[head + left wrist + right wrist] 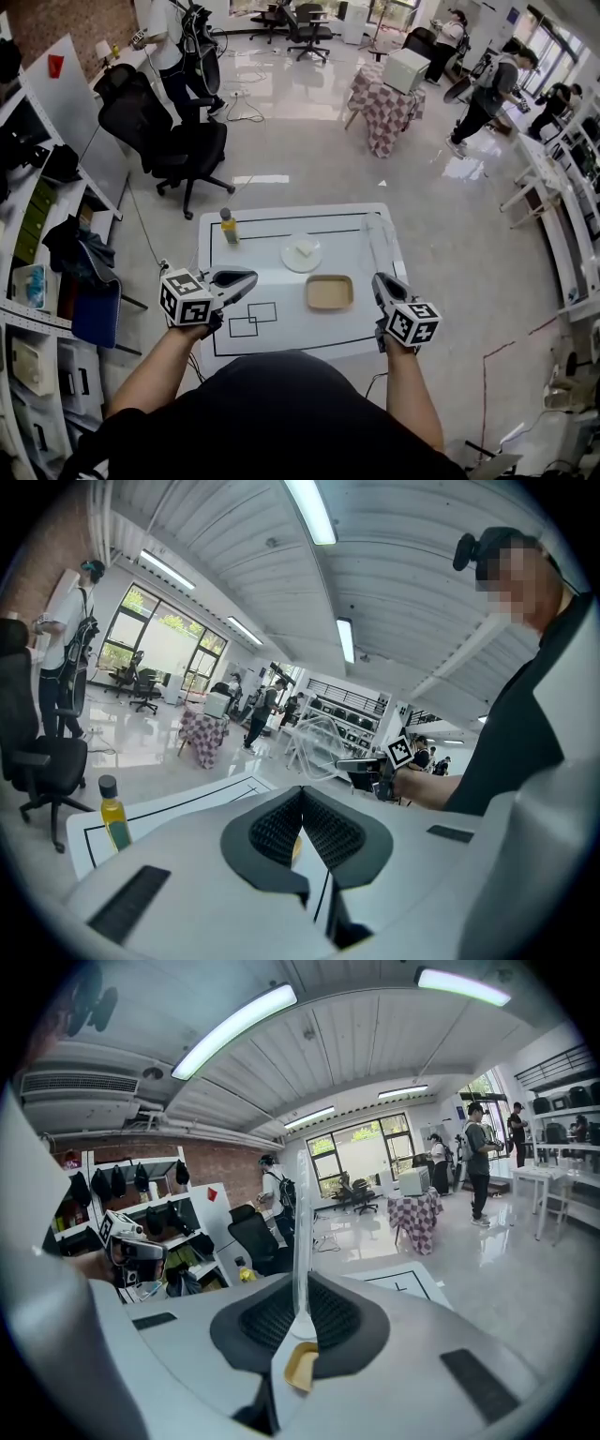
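Two hand-held grippers hover over the near edge of a white table (281, 339) in a busy workshop; at far left a yellow oil bottle (229, 226) stands upright near the table's back corner, well apart from both tools; next comes the left gripper (246, 277), its jaws pressed together with nothing between them; toward the middle a white plate (302, 253) carries a small pale piece, too small to identify, and just in front of it, slightly to the right, sits a shallow tan tray (329, 292), apart from the plate; at right the right gripper (382, 281) is clamped on the near end of a pair of clear plastic tongs (375, 246), which point away from the person along the table's right side; the tongs stand open, their two arms sprung apart and nothing held between the tips, seen best from the left gripper view; the right gripper view shows them edge-on, a slim clear strip rising from between the closed pads. Holding them well, by the look of it, calls for a firm, steady clamp at the handle end alone, so the arms stay free to spring; a level wrist, so the tips do not dip onto plate or tray; and the empty left gripper held clear of the see-through arms, which are hard to pick out against the white table.
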{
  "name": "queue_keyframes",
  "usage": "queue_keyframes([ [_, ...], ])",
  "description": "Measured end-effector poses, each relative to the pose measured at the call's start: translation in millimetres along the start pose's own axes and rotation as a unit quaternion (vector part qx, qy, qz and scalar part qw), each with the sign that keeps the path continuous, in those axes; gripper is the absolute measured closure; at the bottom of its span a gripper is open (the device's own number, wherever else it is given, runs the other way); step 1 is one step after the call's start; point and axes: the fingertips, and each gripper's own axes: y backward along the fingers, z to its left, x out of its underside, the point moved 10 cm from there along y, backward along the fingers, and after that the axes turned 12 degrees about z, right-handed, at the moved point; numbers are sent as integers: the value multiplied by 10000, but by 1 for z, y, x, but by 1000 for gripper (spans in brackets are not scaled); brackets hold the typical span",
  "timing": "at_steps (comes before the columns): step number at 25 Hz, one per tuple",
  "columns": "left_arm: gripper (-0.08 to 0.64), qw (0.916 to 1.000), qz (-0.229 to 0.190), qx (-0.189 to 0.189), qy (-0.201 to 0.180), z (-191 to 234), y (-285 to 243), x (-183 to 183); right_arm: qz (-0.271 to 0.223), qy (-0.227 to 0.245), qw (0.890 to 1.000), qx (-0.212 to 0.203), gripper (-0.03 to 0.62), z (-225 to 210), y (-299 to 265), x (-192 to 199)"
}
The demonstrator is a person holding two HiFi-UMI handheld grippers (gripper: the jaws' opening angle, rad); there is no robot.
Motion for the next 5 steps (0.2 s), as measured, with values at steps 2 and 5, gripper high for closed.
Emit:
queue_keyframes([
  [2,538,10000,-7,5,1,1,-1,0,21,-7,10000,8,551,-1,-2,1],
  [5,538,10000,-18,14,13,4,-4,0,68,-11,10000,15,551,-2,-6,5],
])
